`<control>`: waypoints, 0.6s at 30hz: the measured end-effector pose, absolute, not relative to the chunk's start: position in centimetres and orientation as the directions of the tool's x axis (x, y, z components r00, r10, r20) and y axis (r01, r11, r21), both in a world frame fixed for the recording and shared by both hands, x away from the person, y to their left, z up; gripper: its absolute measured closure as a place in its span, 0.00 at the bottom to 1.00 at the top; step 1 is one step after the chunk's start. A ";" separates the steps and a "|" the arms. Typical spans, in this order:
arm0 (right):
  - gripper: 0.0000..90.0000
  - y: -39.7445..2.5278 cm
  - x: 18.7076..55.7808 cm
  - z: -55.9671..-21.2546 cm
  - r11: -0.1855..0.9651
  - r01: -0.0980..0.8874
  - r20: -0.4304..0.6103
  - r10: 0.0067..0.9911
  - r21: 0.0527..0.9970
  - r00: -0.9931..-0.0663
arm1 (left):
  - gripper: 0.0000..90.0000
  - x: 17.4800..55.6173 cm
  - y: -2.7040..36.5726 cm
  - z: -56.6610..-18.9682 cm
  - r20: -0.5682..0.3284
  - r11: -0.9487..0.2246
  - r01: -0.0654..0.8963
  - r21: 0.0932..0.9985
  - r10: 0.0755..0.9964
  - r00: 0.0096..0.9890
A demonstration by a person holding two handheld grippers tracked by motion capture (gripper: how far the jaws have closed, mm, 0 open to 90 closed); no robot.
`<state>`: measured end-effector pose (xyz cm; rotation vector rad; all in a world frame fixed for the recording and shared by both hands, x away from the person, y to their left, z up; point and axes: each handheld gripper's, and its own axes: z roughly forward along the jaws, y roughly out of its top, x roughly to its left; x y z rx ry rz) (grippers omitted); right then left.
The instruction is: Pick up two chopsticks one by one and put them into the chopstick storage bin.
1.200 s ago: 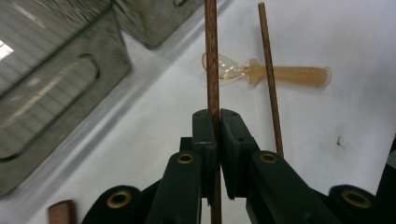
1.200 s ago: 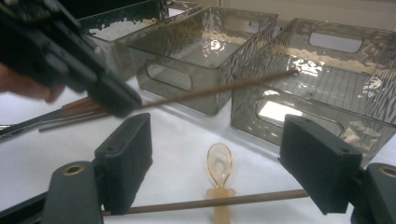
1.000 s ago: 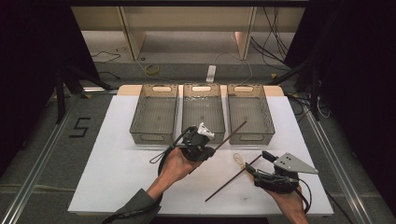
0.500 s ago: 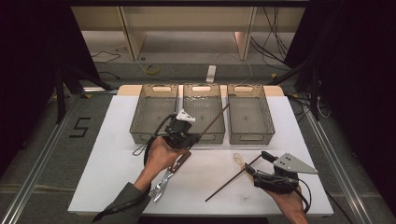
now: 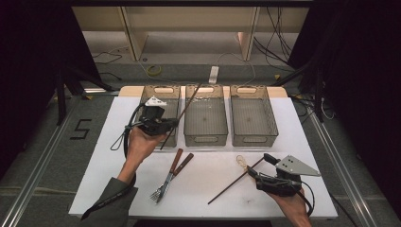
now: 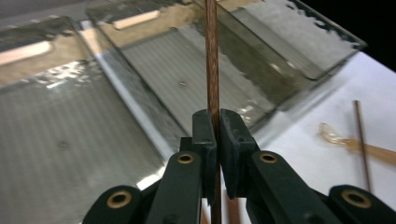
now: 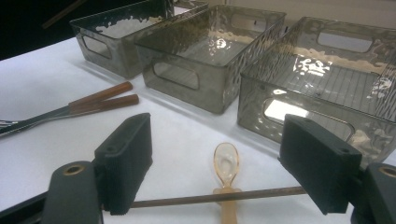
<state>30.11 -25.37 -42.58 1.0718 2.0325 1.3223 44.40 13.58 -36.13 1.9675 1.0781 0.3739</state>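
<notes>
Over the left bin (image 5: 160,101), the left gripper (image 5: 163,125) clamps a chopstick (image 5: 184,111); the right gripper (image 5: 269,172) has its jaws apart.

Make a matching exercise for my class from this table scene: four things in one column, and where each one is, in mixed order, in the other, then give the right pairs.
Things
1. chopstick in the left hand-held gripper
2. second chopstick
3. fork and knife
4. amber spoon

Places
A. flat on the white table between the two hands
B. raised at a slant over the left bin
C. on the table between the open jaws of the right hand-held gripper
D. on the table, lying under a chopstick, bowl toward the bins

Pairs: 1-B, 2-C, 3-A, 4-D
</notes>
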 end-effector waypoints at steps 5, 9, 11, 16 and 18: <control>0.29 -25.3 30.1 -42.6 0.225 0.350 0.019 0.818 0.909 -0.575 | 0.94 45.4 15.4 -36.0 -0.159 -0.218 0.557 0.801 0.820 0.549; 0.29 -25.3 30.2 -42.7 0.225 0.352 0.020 0.818 0.908 -0.575 | 0.94 46.2 16.8 -36.0 -0.183 -0.174 0.560 0.810 0.832 0.524; 0.29 -25.3 30.1 -42.7 0.228 0.352 0.018 0.818 0.908 -0.575 | 0.94 46.5 17.4 -36.1 -0.189 -0.161 0.564 0.810 0.839 0.510; 0.29 -25.2 30.1 -42.7 0.229 0.354 0.019 0.816 0.907 -0.577 | 0.94 47.5 18.7 -36.5 -0.211 -0.123 0.573 0.810 0.851 0.481; 0.29 -25.2 30.1 -42.8 0.233 0.354 0.015 0.817 0.906 -0.576 | 0.94 47.9 19.3 -36.5 -0.220 -0.103 0.572 0.814 0.856 0.468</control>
